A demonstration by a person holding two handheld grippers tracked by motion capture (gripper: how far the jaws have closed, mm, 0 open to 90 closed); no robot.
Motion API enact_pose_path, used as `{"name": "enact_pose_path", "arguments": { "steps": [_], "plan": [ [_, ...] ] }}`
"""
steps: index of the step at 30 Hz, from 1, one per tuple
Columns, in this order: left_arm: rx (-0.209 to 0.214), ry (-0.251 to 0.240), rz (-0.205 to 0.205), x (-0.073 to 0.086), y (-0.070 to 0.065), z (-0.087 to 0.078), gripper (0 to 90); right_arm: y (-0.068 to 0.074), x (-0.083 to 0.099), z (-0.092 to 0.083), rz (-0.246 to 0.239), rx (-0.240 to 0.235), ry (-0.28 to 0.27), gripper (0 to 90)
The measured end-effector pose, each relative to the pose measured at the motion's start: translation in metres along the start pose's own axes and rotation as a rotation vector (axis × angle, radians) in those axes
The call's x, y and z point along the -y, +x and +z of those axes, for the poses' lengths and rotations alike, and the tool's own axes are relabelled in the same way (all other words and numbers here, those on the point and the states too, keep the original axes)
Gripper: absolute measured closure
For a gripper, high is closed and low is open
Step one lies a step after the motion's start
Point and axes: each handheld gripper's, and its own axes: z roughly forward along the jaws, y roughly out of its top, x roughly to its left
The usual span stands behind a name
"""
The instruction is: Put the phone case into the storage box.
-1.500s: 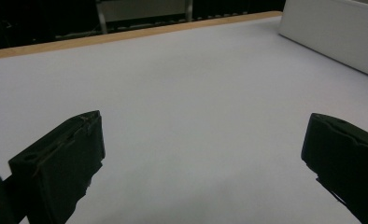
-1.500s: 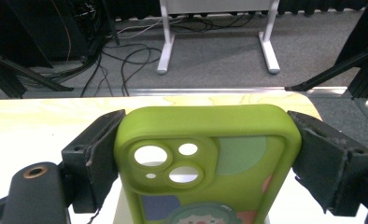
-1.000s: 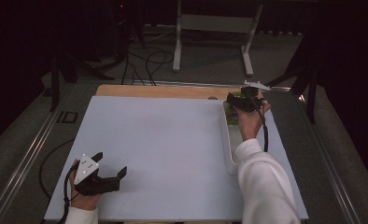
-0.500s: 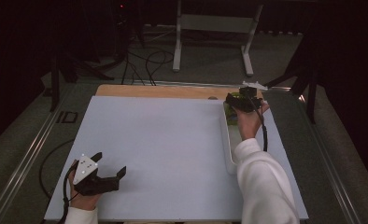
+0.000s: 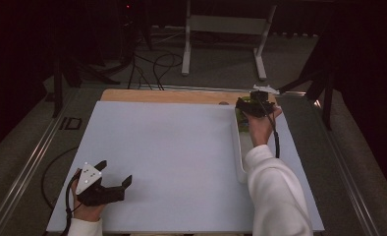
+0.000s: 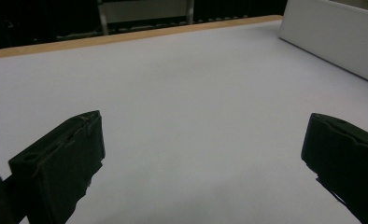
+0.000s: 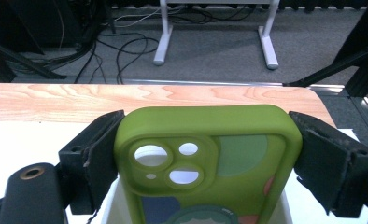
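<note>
right gripper view: right gripper clamps green phone case by its sides
phone case: above far end of white tray
left gripper: jaws spread, holding nothing, well left of tray

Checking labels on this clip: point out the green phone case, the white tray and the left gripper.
green phone case (image 7: pixel 210 177), right gripper view, on its back below the camera cutouts.
white tray (image 5: pixel 238 157), high view, on its left wall.
left gripper (image 5: pixel 114 178), high view, midway between its open fingers.
</note>
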Motion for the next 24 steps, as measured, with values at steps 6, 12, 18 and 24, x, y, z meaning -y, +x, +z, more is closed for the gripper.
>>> {"name": "enact_pose_path", "arguments": {
  "steps": [6,12,18,24],
  "plan": [
    [0.0,-0.001,0.0,0.0,0.0,0.0,0.1,-0.002,0.0,0.002,0.029,-0.027,0.013,7.5],
    [0.001,-0.001,-0.001,0.0,0.0,0.0,0.1,-0.003,-0.002,-0.001,0.033,-0.036,-0.017,7.3],
    [0.0,-0.002,0.0,0.0,-0.001,0.0,0.1,-0.004,-0.002,-0.005,0.038,-0.041,-0.028,7.4],
    [0.0,-0.001,0.001,0.0,-0.001,0.0,0.1,-0.004,-0.001,-0.009,0.032,-0.064,-0.03,7.5]
  ]
}}
